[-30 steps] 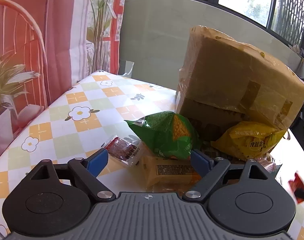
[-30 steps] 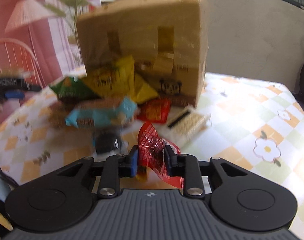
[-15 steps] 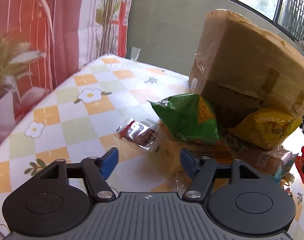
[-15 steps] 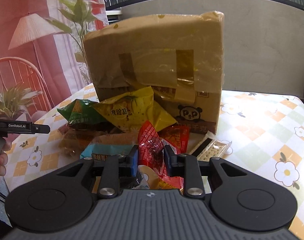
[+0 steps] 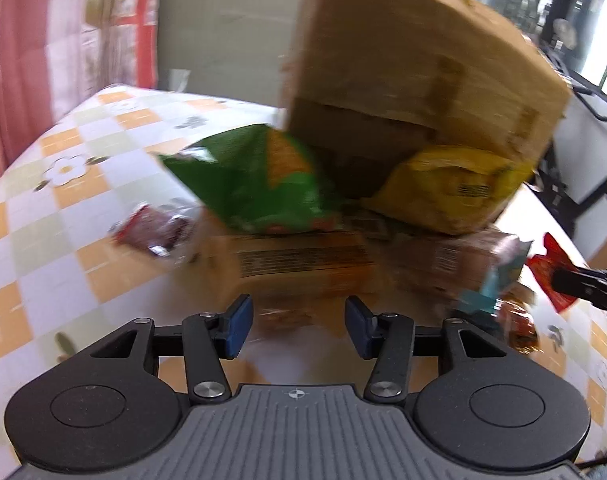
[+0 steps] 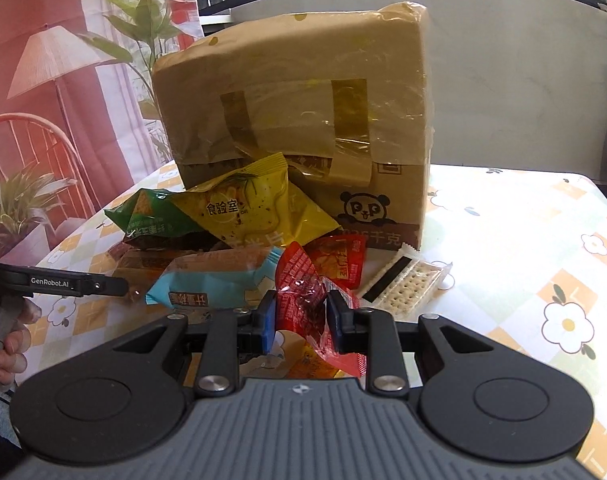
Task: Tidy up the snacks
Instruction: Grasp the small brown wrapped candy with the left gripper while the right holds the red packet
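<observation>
Snacks lie heaped in front of a taped cardboard box (image 6: 303, 120): a green bag (image 5: 259, 188), a yellow bag (image 5: 451, 192), a light blue packet (image 6: 219, 280) and a cracker pack (image 6: 407, 284). My left gripper (image 5: 297, 326) points down at a clear orange-brown packet (image 5: 299, 260). Its jaws are closing, the packet's blurred near end lies between them, and the pads stand apart from it. My right gripper (image 6: 299, 320) is shut on a crumpled red snack packet (image 6: 303, 292), held above the pile. That red snack packet (image 5: 547, 264) also shows at the right edge of the left wrist view.
A small dark red packet (image 5: 155, 232) lies alone left of the heap. The table wears a checked flower cloth (image 6: 503, 260). A hand (image 6: 7, 344) holds the left gripper at the table's left edge. A plant and a red chair stand beyond that edge.
My left gripper has dropped closer to the heap and its jaws have narrowed; its view is now blurred. The right gripper has steadied and keeps the red packet.
</observation>
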Available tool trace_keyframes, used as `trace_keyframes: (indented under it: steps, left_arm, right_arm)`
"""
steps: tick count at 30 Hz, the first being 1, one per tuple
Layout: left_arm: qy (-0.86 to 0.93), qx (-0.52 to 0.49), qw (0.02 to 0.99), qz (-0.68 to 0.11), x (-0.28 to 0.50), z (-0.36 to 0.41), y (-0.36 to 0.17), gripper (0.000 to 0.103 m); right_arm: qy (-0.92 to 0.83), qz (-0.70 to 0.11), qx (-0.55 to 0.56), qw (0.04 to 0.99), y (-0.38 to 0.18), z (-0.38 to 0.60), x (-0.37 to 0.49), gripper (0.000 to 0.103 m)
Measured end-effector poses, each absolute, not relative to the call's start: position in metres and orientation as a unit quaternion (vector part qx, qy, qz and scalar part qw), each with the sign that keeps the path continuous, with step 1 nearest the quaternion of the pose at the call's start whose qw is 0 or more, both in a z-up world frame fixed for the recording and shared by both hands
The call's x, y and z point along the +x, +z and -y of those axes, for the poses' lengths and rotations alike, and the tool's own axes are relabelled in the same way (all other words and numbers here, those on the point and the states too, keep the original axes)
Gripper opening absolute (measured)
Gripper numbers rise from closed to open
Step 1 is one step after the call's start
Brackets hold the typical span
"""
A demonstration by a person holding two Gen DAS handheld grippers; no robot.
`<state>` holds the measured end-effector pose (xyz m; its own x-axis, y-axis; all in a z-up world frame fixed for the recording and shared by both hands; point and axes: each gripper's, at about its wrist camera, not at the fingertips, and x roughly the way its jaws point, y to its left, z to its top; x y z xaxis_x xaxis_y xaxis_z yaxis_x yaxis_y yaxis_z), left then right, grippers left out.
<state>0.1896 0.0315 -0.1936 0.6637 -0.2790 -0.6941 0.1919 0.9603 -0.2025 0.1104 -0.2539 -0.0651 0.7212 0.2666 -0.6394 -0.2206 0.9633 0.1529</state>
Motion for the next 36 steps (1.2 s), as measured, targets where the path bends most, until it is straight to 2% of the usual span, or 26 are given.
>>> trace_keyframes:
  steps: [11, 22, 30, 36]
  left_arm:
    - [-0.139, -0.043, 0.900, -0.410, 0.211, -0.031, -0.206, 0.053]
    - [-0.186, -0.065, 0.880, -0.433, 0.192, -0.034, -0.206, 0.053]
    - [-0.180, -0.033, 0.898, -0.399, 0.208, -0.028, -0.196, 0.052]
    - [-0.198, 0.005, 0.886, -0.419, 0.218, -0.015, -0.207, 0.046]
  right_arm:
    - [0.133, -0.351, 0.042, 0.926, -0.068, 0.256, 0.108, 0.028]
    - [0.134, -0.353, 0.048, 0.925, -0.072, 0.257, 0.106, 0.028]
    - [0.133, -0.351, 0.051, 0.926, -0.072, 0.258, 0.104, 0.028]
    - [0.134, -0.349, 0.051, 0.926, -0.071, 0.258, 0.103, 0.028]
